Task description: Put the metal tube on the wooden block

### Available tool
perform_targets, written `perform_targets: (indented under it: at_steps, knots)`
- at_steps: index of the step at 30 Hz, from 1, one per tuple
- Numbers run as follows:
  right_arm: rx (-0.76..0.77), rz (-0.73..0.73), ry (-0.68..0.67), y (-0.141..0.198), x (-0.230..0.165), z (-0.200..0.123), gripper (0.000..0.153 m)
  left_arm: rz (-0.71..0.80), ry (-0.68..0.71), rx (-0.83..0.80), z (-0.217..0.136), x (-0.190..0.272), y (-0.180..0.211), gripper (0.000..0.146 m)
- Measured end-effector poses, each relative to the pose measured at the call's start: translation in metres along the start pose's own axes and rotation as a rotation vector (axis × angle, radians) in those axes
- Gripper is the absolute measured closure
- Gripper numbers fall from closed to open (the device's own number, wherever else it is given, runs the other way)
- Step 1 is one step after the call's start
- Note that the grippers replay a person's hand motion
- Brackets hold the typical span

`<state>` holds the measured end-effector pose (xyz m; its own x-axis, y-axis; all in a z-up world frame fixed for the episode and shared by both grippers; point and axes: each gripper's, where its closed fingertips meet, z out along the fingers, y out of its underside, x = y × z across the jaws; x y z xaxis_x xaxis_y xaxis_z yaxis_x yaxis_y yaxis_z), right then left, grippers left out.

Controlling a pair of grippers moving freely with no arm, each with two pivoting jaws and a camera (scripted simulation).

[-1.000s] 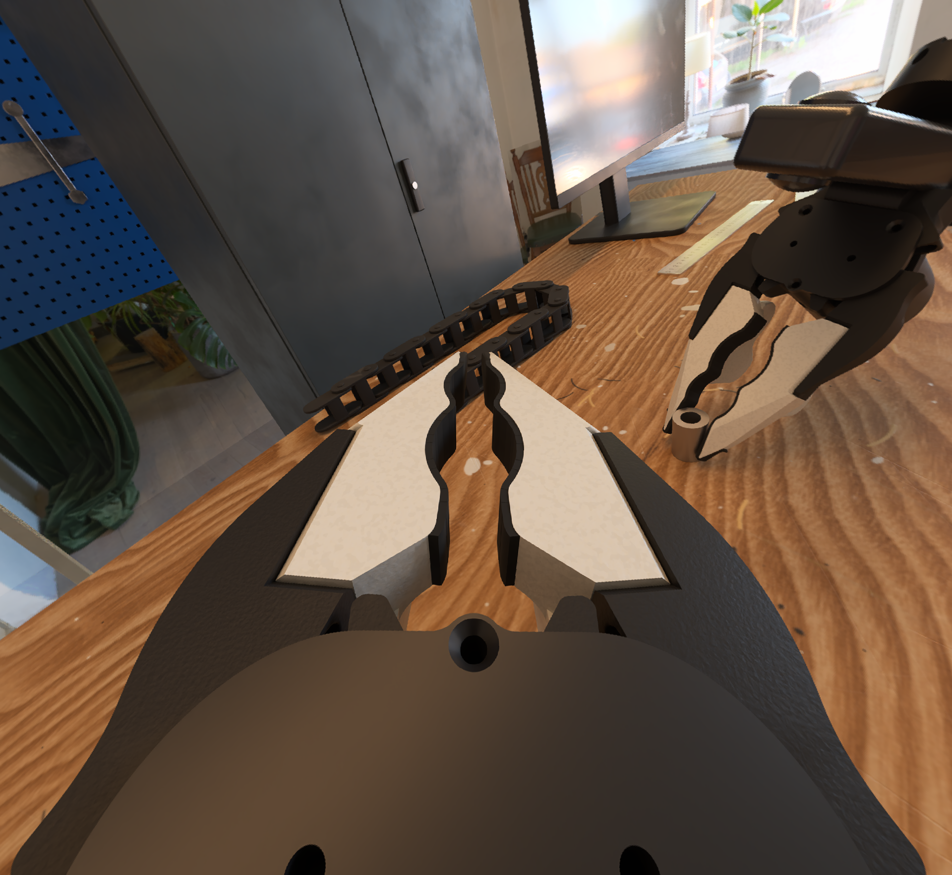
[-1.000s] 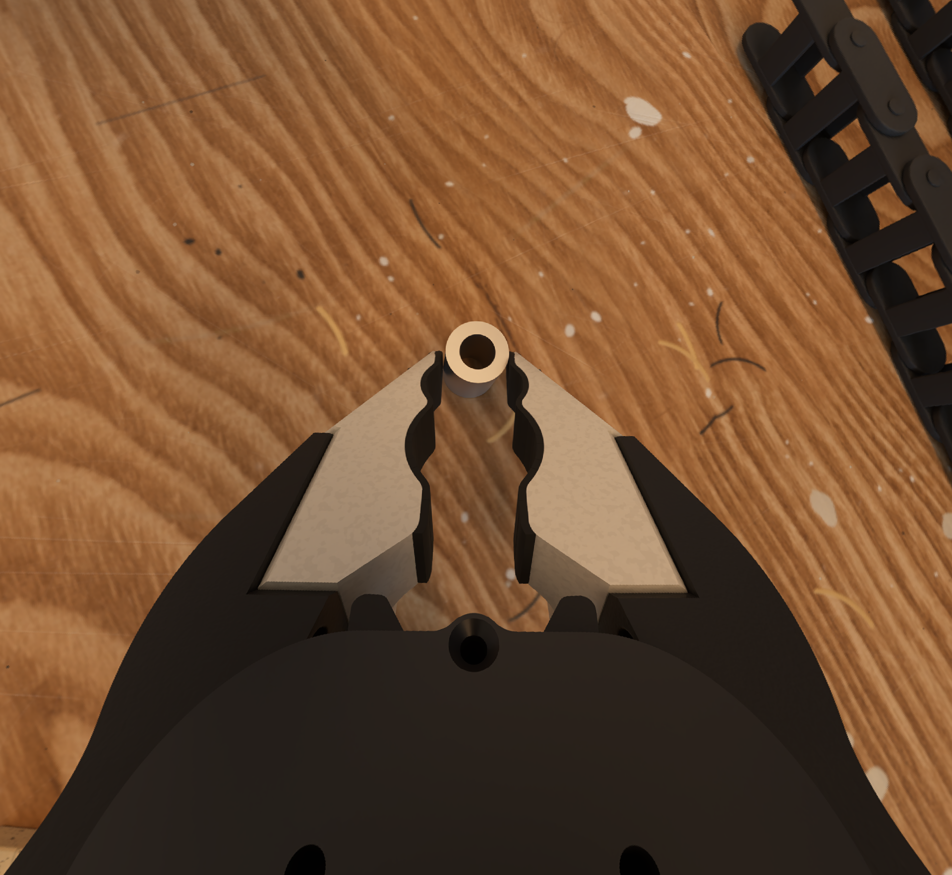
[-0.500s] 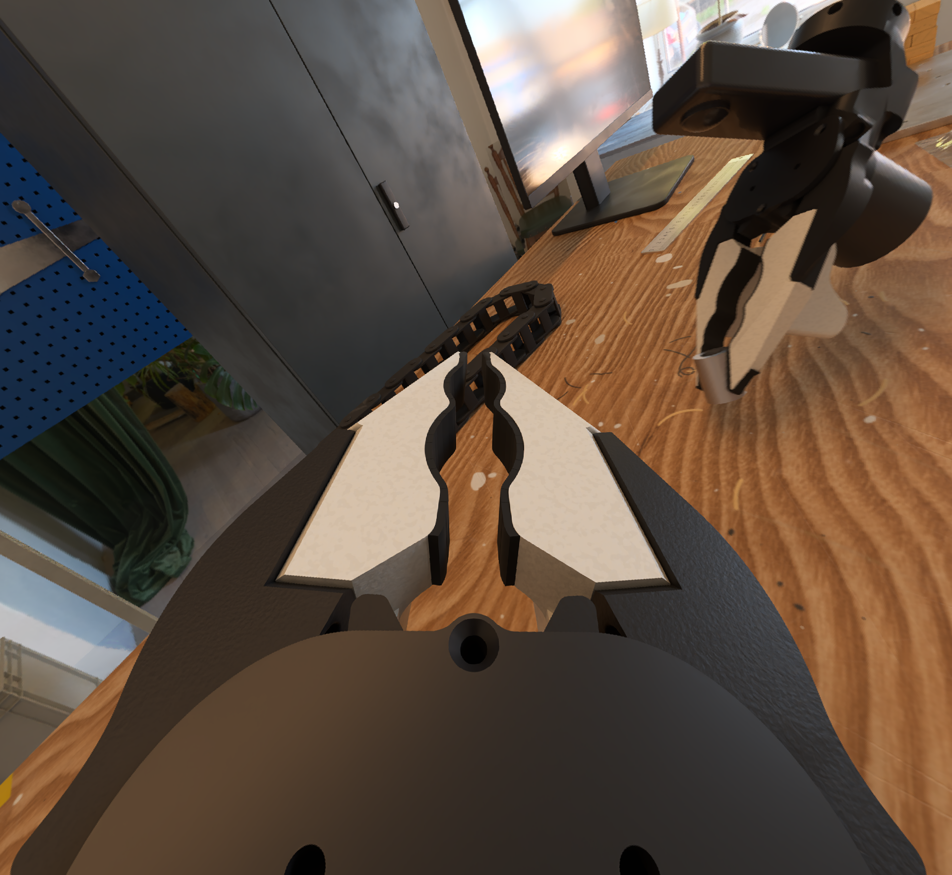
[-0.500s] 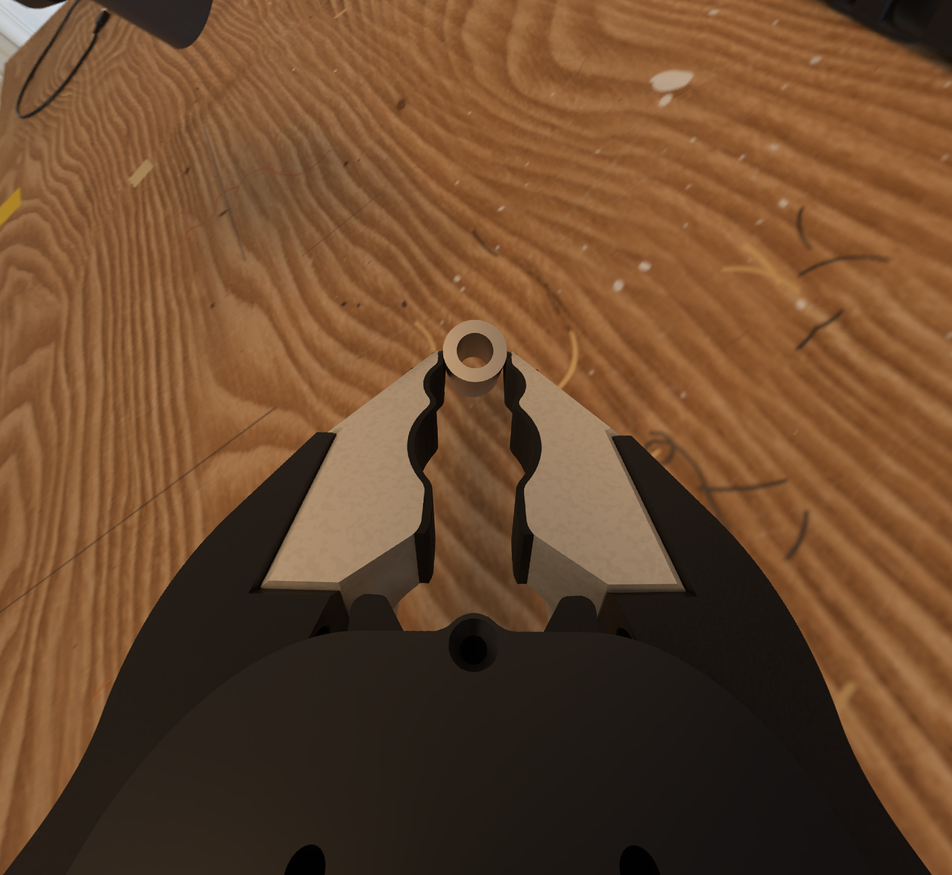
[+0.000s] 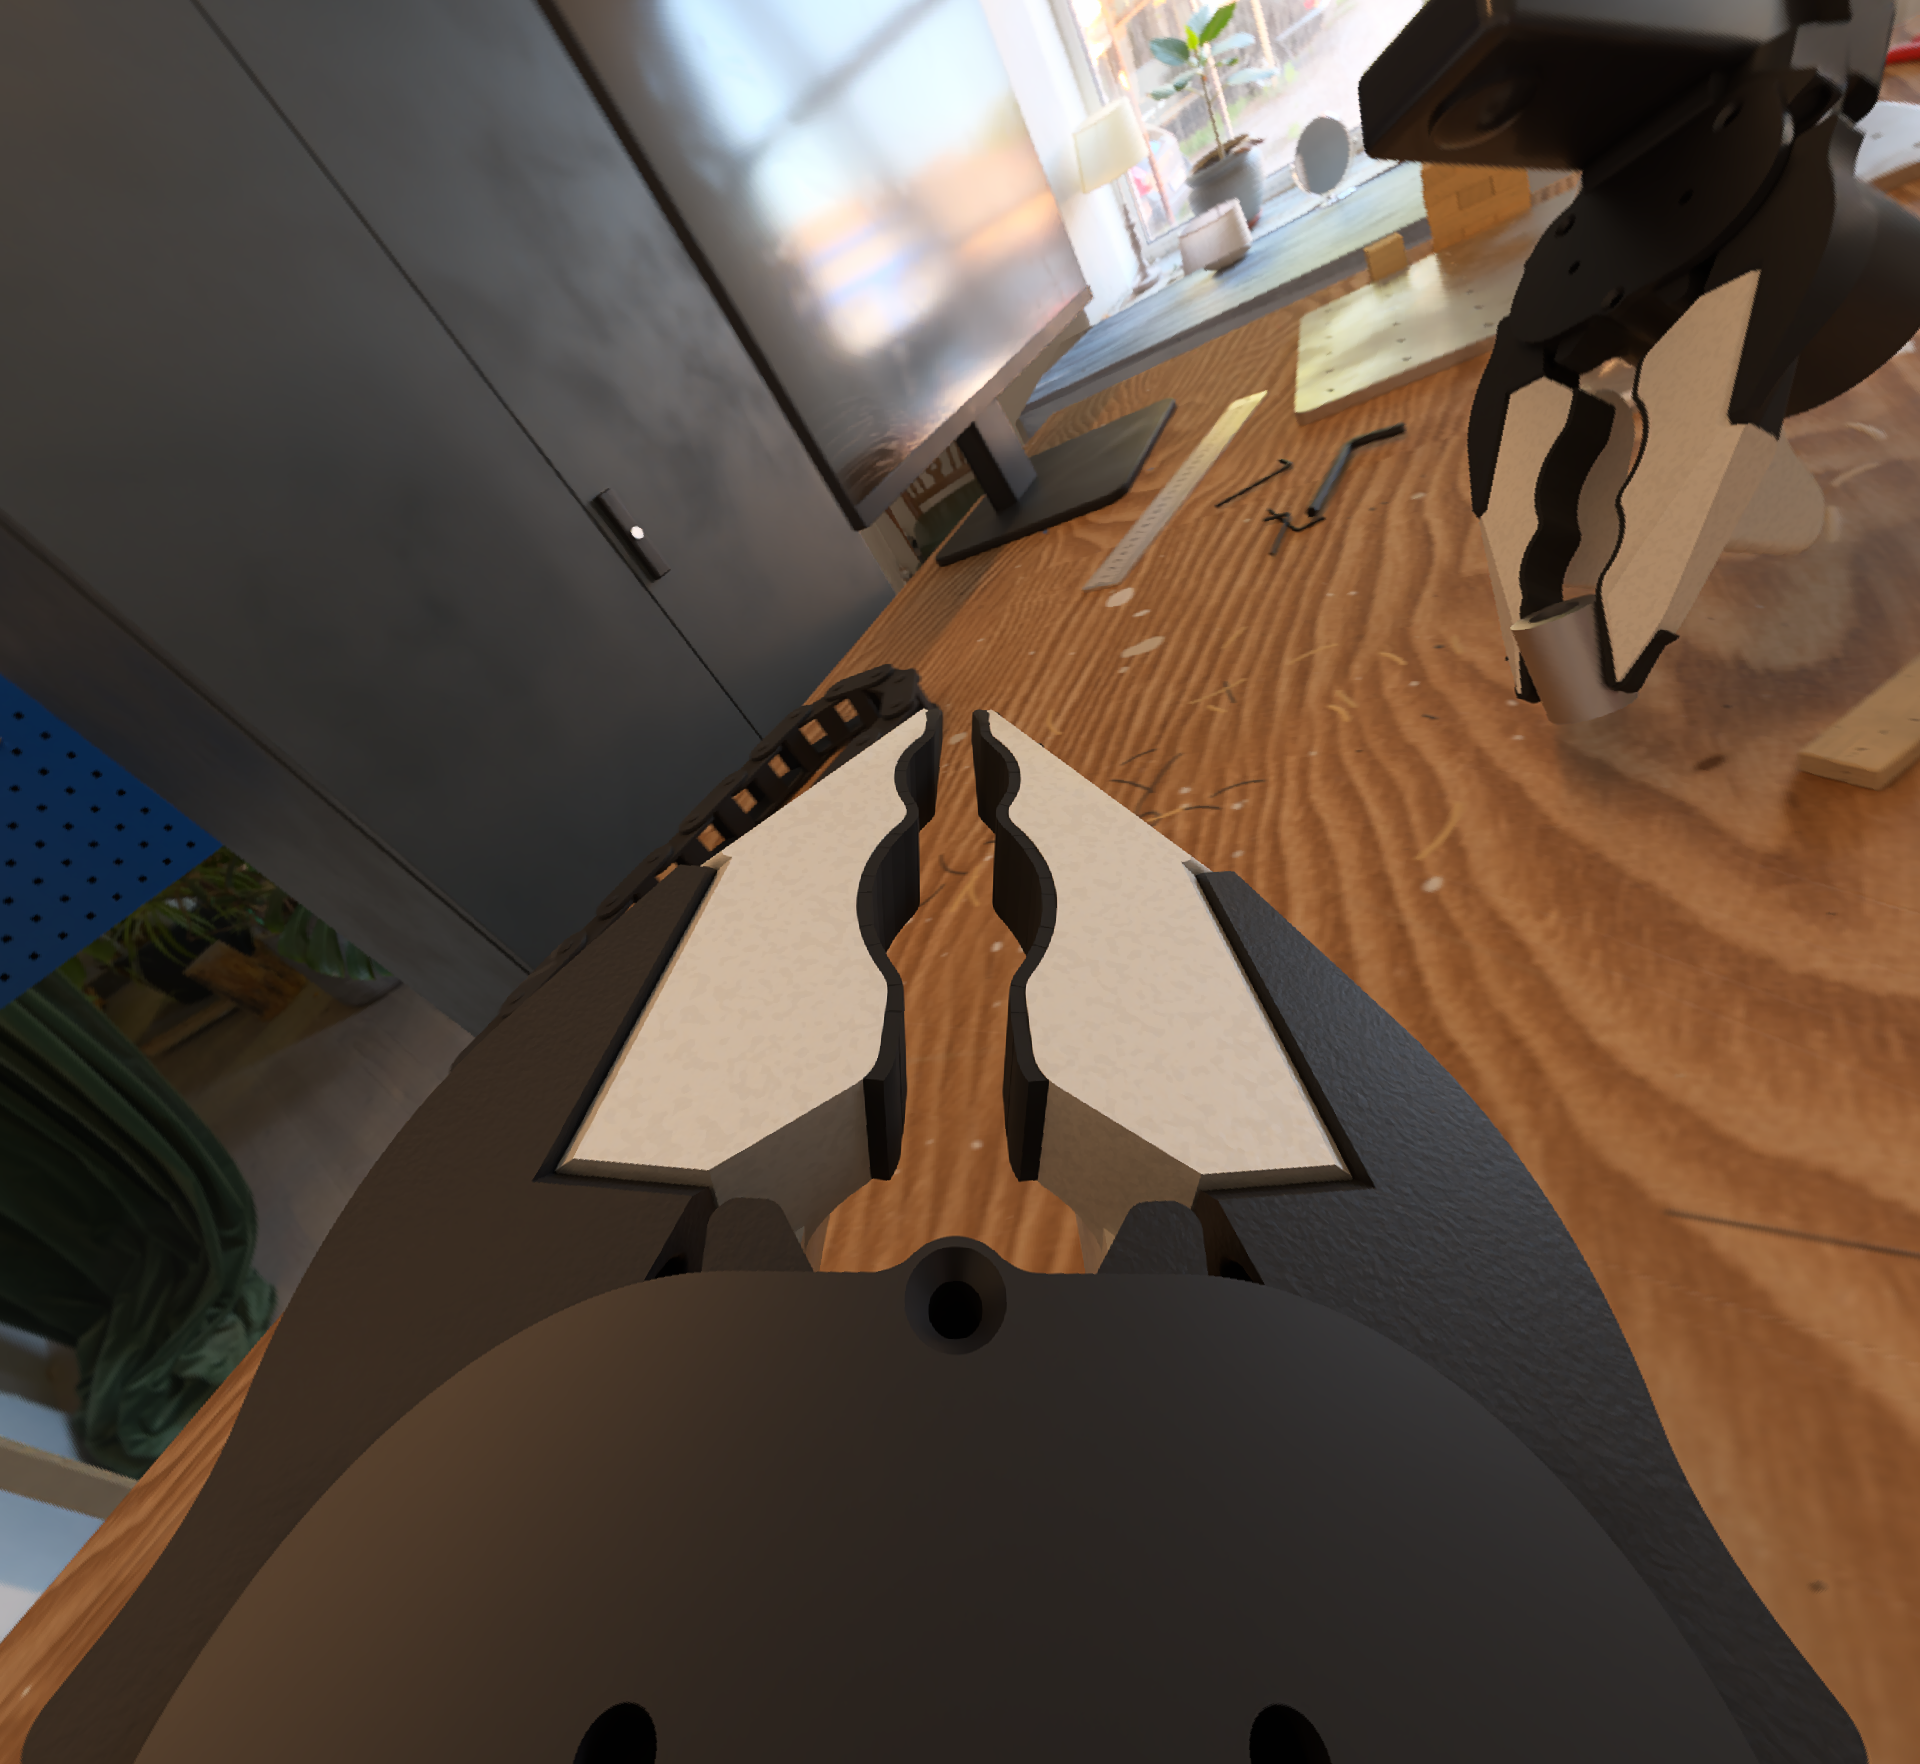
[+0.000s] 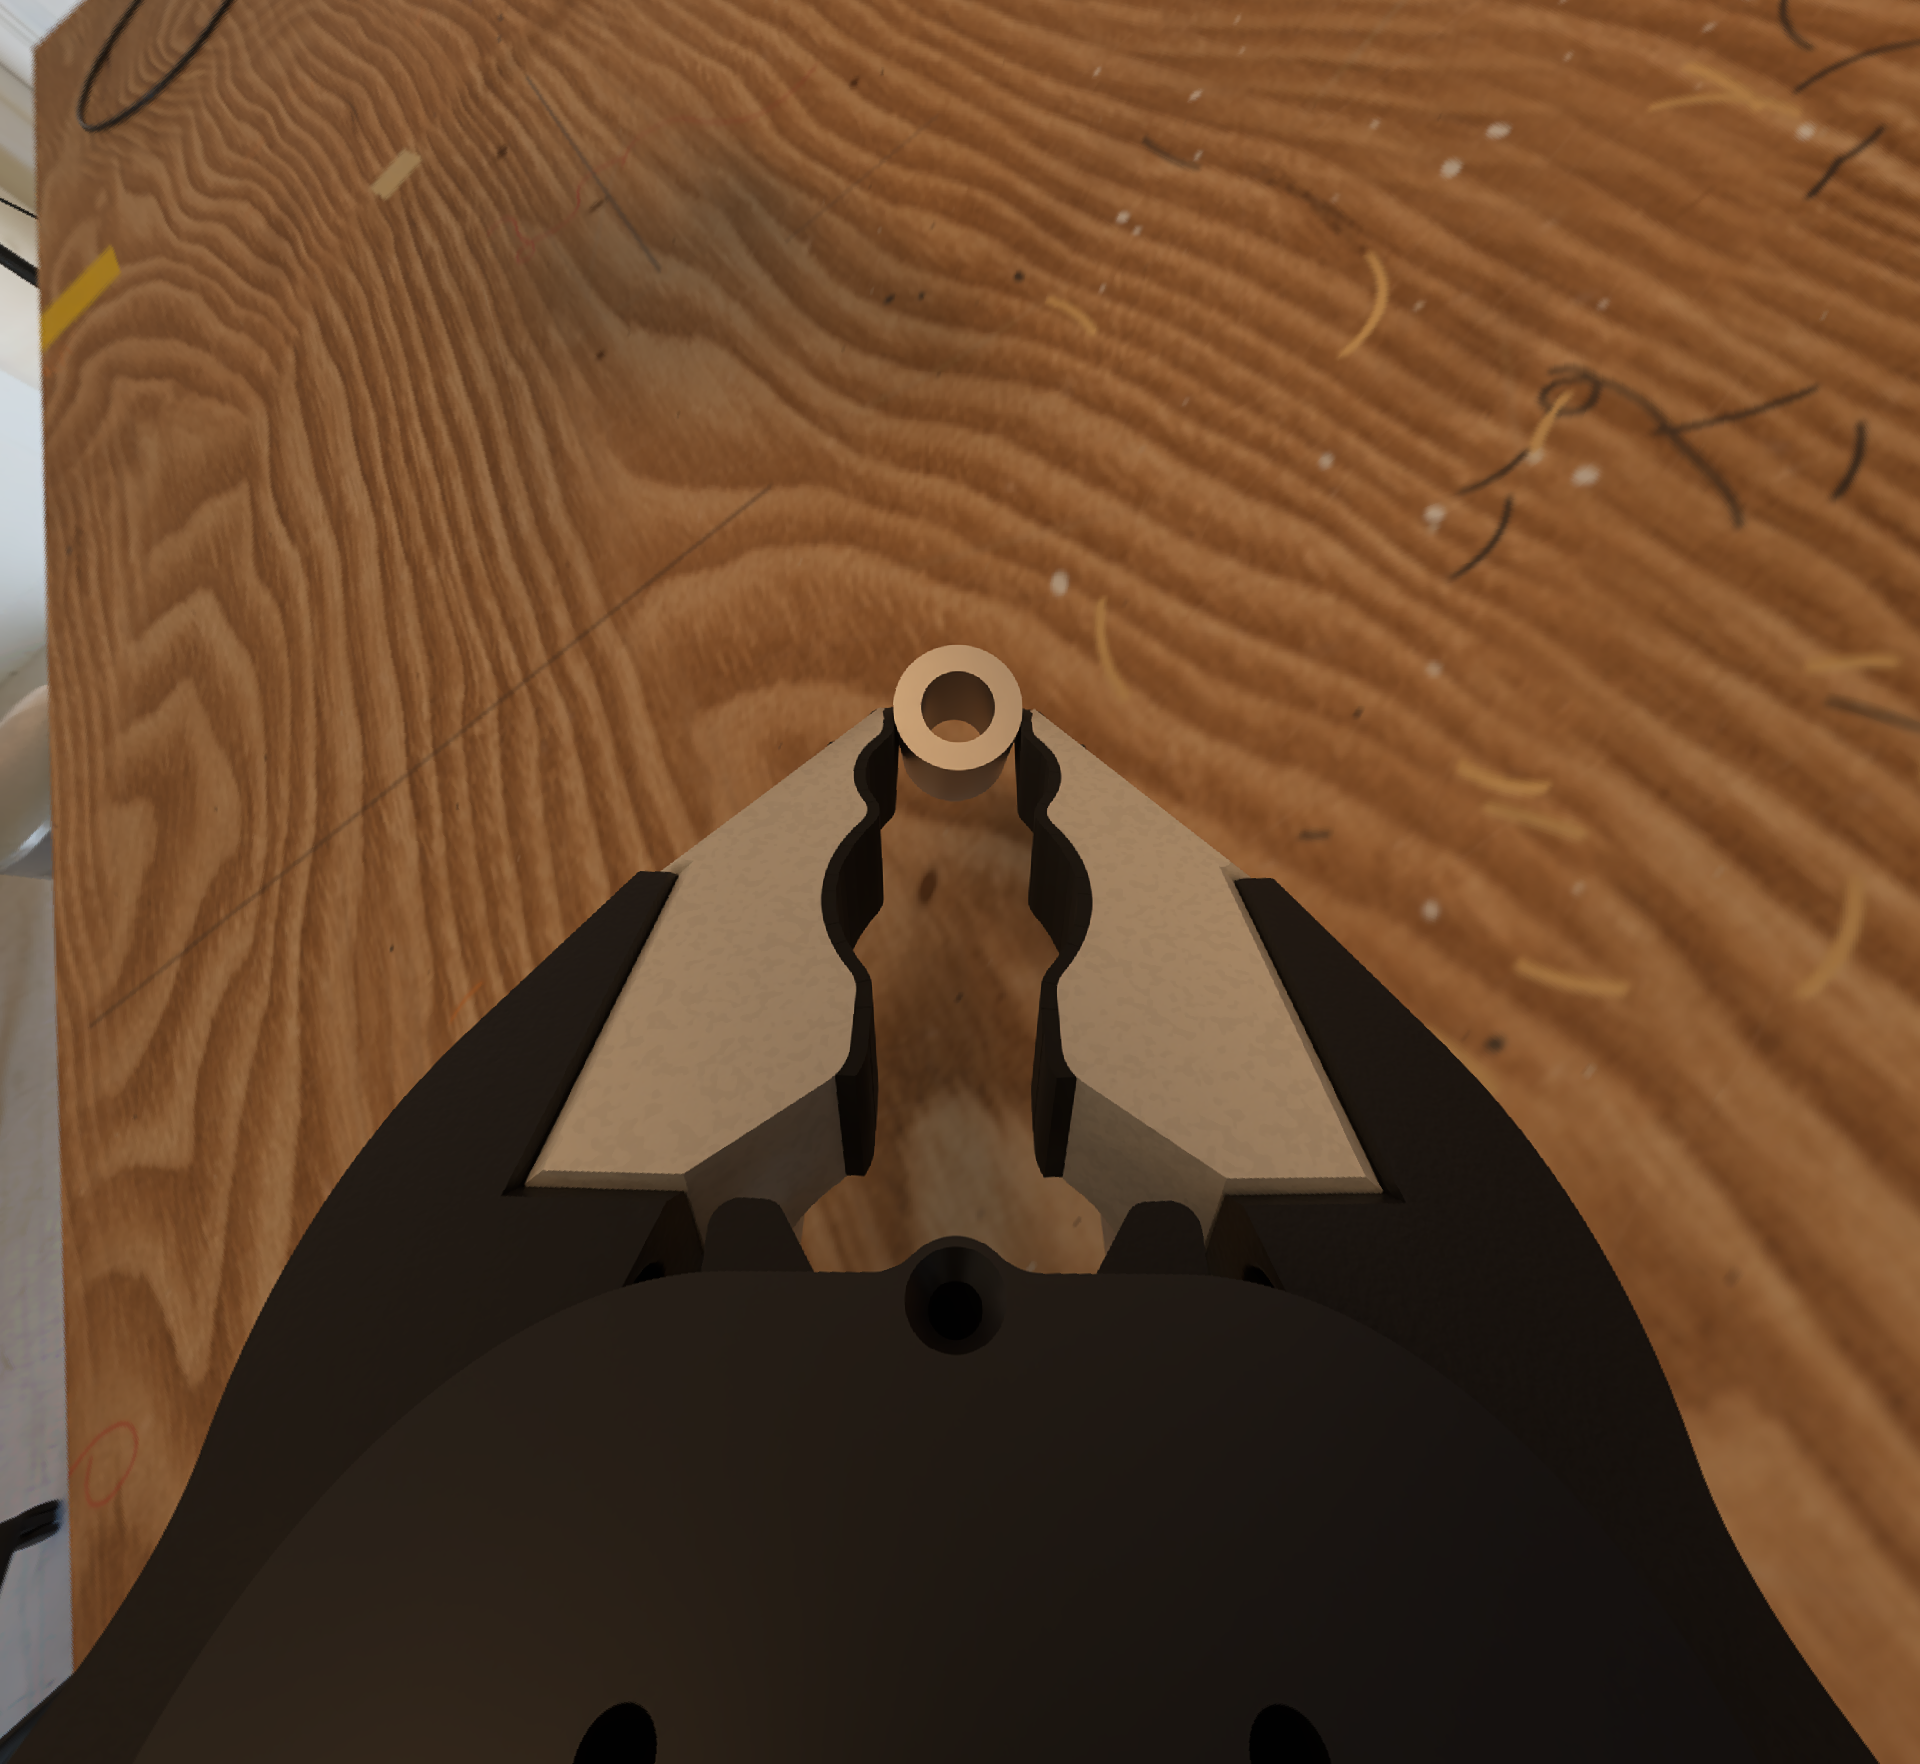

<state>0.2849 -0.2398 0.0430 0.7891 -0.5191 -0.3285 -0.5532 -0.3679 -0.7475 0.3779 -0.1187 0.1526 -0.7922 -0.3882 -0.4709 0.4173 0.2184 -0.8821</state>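
My right gripper (image 6: 956, 727) is shut on the short metal tube (image 6: 906, 708), which stands upright between the fingertips. It holds the tube well above the wooden tabletop (image 6: 1351, 467). In the left wrist view the right gripper (image 5: 1569, 665) hangs at the upper right with the tube (image 5: 1558, 675) in its tips. Just right of it and lower, a pale wooden block (image 5: 1860, 748) lies on the table at the frame's edge. My left gripper (image 5: 956, 727) is shut and empty, low over the table near its left edge.
A black link chain (image 5: 790, 758) lies along the table's left edge. A monitor (image 5: 831, 187), a metal ruler (image 5: 1174, 488), hex keys (image 5: 1340, 457) and a perforated plate (image 5: 1382, 332) are farther back. A black cable (image 6: 156, 21) lies near the table's corner.
My right gripper has lifted the tube off the table and carried it up and to the right. My left gripper stays shut and its view has swung toward the window.
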Motion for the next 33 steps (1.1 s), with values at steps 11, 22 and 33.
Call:
perform_targets:
  at_steps: [11, 22, 33]
  knots:
    - [0.088, -0.133, 0.312, 0.05, -0.035, -0.013, 0.131, 0.105, 0.059, -0.07, 0.007, 0.063, 0.007, 0.141]
    - [0.084, -0.542, 0.292, 0.054, -0.034, -0.031, 0.098, 0.074, 0.056, -0.071, 0.002, 0.056, 0.011, 0.14]
    - [-0.096, -1.647, -0.024, 0.0, -0.008, -0.036, 0.086, 0.085, 0.013, -0.063, -0.004, 0.045, 0.011, 0.14]
